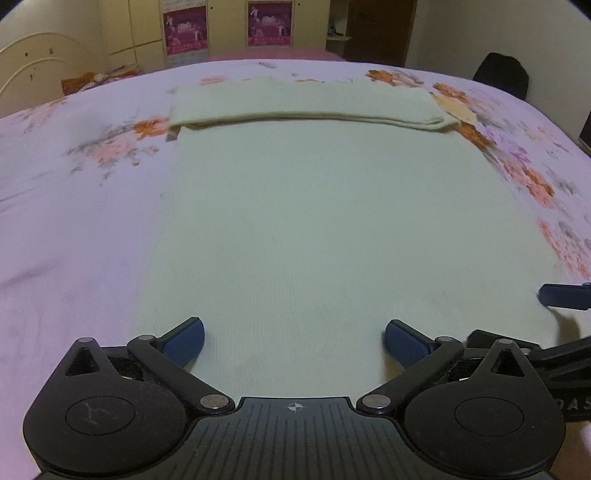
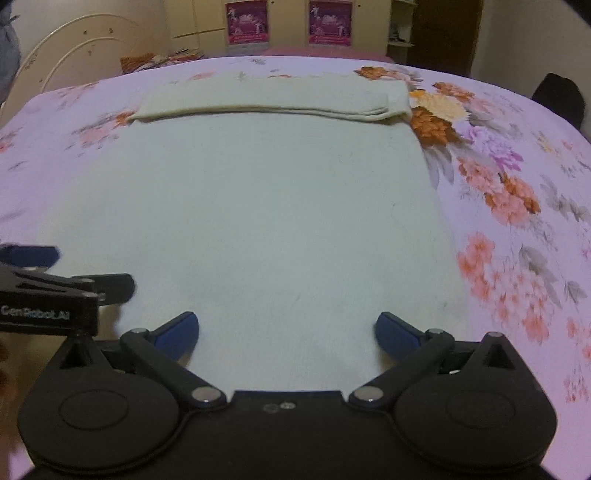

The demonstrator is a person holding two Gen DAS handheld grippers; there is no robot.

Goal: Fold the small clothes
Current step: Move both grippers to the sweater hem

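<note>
At the far left, a cream arched headboard [image 1: 35, 62] stands against the wall, with a patterned orange item [image 1: 86, 79] at the edge of the bed beside it. The bed is covered with a lilac floral bedsheet [image 1: 74, 206] bearing orange and pink flower prints. The left gripper [image 1: 294, 341] is held low over the near end of the garment, its blue-padded fingers [image 1: 186, 343] spread wide apart with nothing between them; only cloth shows beyond the gap. The garment [image 1: 314, 229], a pale cream knitted piece, lies flat along the middle of the bed, running from the near edge away from the cameras. Its far end is turned back on itself into a layered band [image 1: 306, 105] lying across the full width, with stacked edges visible at the right corner. On the back wall, two magenta posters [image 2: 288, 22] hang on pale cupboard doors. The right gripper [image 2: 287, 334] is positioned just beside the left one, also over the garment's near end, its jaws fully spread and empty; whether its pads touch the fabric cannot be determined. To the right, a dark wooden door [image 2: 443, 31] is seen, and a black object [image 2: 561, 98] stands beyond the bed's right edge.
</note>
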